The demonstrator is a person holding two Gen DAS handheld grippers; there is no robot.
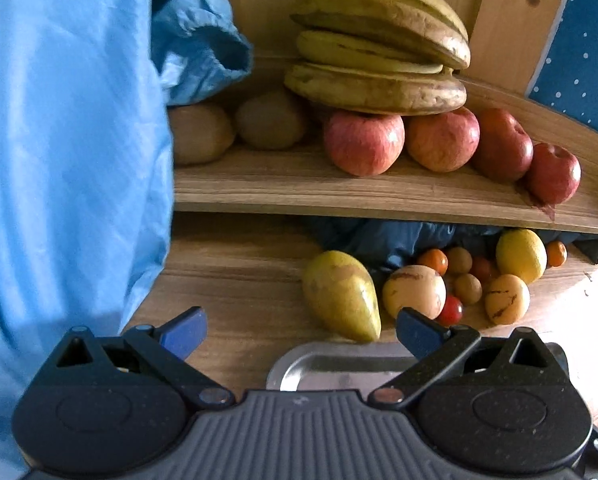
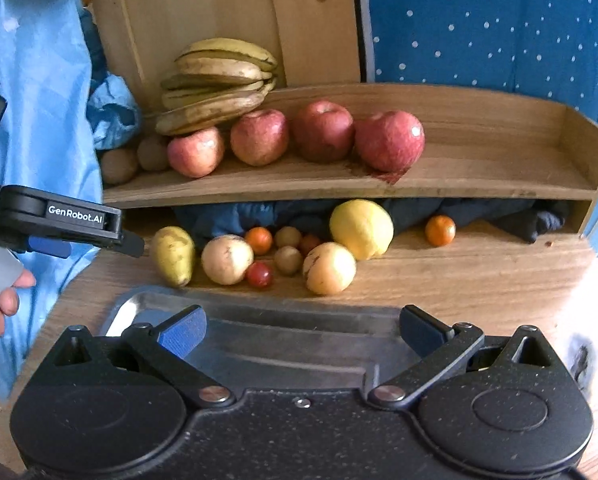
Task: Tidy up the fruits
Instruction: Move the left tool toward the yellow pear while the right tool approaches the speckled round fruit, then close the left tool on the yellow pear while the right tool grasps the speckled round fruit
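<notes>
- Both tongs gape with nothing between their fingers: the left gripper (image 1: 301, 334) and the right gripper (image 2: 303, 330) hover over a metal tray (image 2: 147, 304).
- Wooden shelf (image 2: 479, 160), ahead and above, carries bananas (image 2: 215, 84), four apples (image 2: 389, 146) and kiwis (image 2: 119, 166).
- Ahead on the table (image 2: 479, 280), beyond the tray: lemon (image 2: 361, 228), pear (image 2: 173, 254), two pale round fruits (image 2: 227, 259), then small tomatoes (image 2: 259, 274).

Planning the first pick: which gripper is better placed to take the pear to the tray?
Left, probably. The left gripper is open with the pear just ahead of its fingers, beside the tray. The right gripper, also open, sits further back over the tray, with the pear off to its left.
</notes>
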